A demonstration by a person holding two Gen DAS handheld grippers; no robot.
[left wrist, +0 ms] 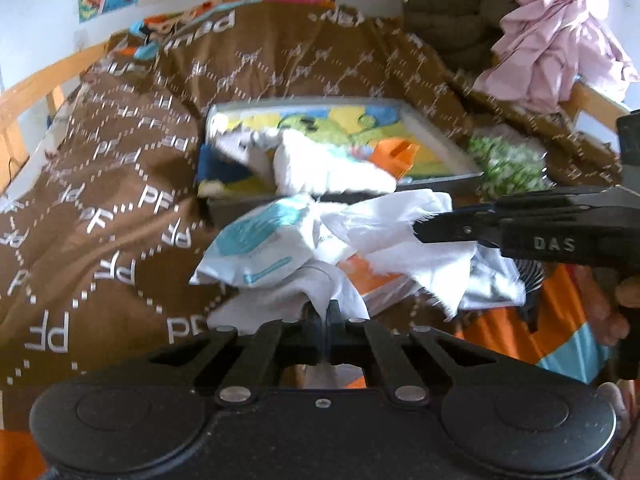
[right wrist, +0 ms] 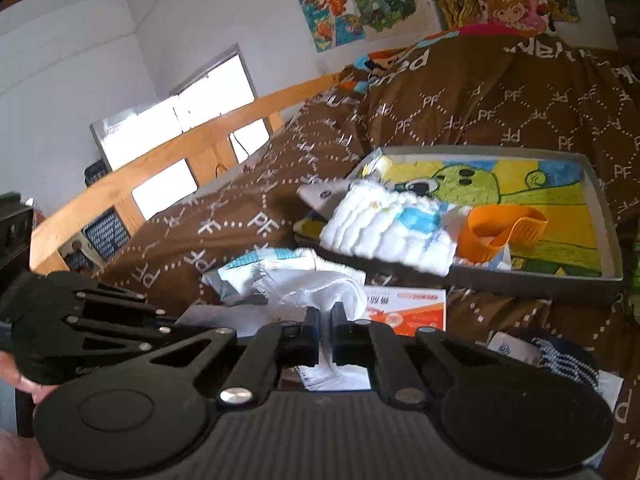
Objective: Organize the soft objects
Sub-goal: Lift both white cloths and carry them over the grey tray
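A: Start at the left. What lies there?

B: Brown quilt (left wrist: 100,184) printed with letters, nothing to sort. The soft things begin near the middle: a folded diaper with a blue patch (left wrist: 260,244) on the quilt, and touching its right side a crumpled white cloth (left wrist: 384,232).

A: And the left gripper (left wrist: 322,312)?

B: Its jaws are pressed together on the near edge of that white cloth, low in the left wrist view. The cloth runs up and to the right from there.

A: To the right gripper (left wrist: 420,232)?

B: Yes. It reaches in from the right, fingers closed on the cloth's far right part. In the right wrist view its jaws pinch a fold of the same white fabric (right wrist: 320,288), though a slight gap shows between the finger blocks.

A: So both tools hold one piece.

B: It seems so, with its long axis stretched between them, left-near to right-far.

A: Where would it go?

B: Probably the shallow box with the cartoon drawing (left wrist: 436,132), just beyond the cloth. It already holds a stack of white diapers (right wrist: 384,224) and an orange cup (right wrist: 500,232). The right hand looks nearer the box's open part.
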